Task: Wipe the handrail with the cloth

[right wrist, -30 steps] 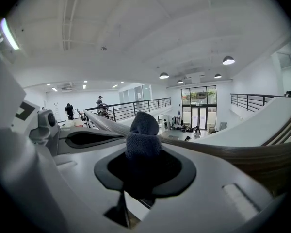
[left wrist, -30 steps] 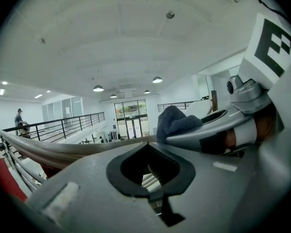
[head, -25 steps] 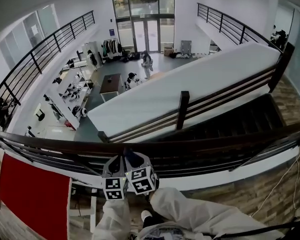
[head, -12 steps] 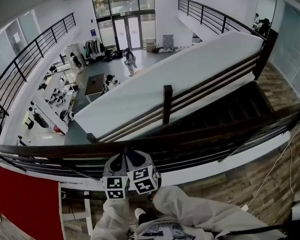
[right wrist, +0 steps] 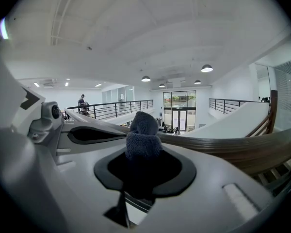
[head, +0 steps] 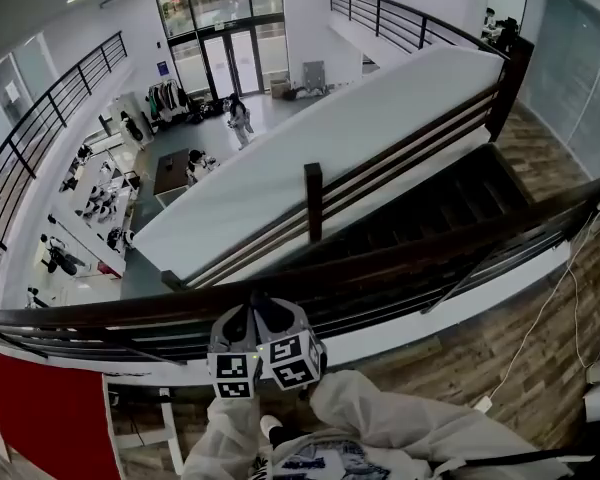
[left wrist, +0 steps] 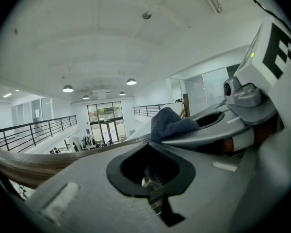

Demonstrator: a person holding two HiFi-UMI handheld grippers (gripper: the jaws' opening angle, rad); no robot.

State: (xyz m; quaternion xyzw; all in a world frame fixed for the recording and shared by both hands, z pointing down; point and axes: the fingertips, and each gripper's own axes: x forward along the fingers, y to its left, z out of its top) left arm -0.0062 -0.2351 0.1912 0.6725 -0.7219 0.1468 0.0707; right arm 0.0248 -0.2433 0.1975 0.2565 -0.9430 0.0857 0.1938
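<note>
The dark wooden handrail runs across the head view from lower left to upper right. It shows as a brown band in the right gripper view and the left gripper view. A dark blue-grey cloth sticks up between the jaws of my right gripper, which is shut on it. In the head view both grippers sit side by side just under the rail. The left gripper touches the right gripper, with the cloth peeking out on top. My left gripper is shut and holds nothing; the cloth shows beside it.
Thin metal rails run under the handrail. Beyond it a staircase with a dark post drops to a lower hall with people and tables. A red panel hangs at the lower left. Wooden floor lies to the right.
The head view has swung, so the stairs and hall have slid left and the handrail sits more tilted. Both grippers stay together below the rail, the right one still holding the cloth.
</note>
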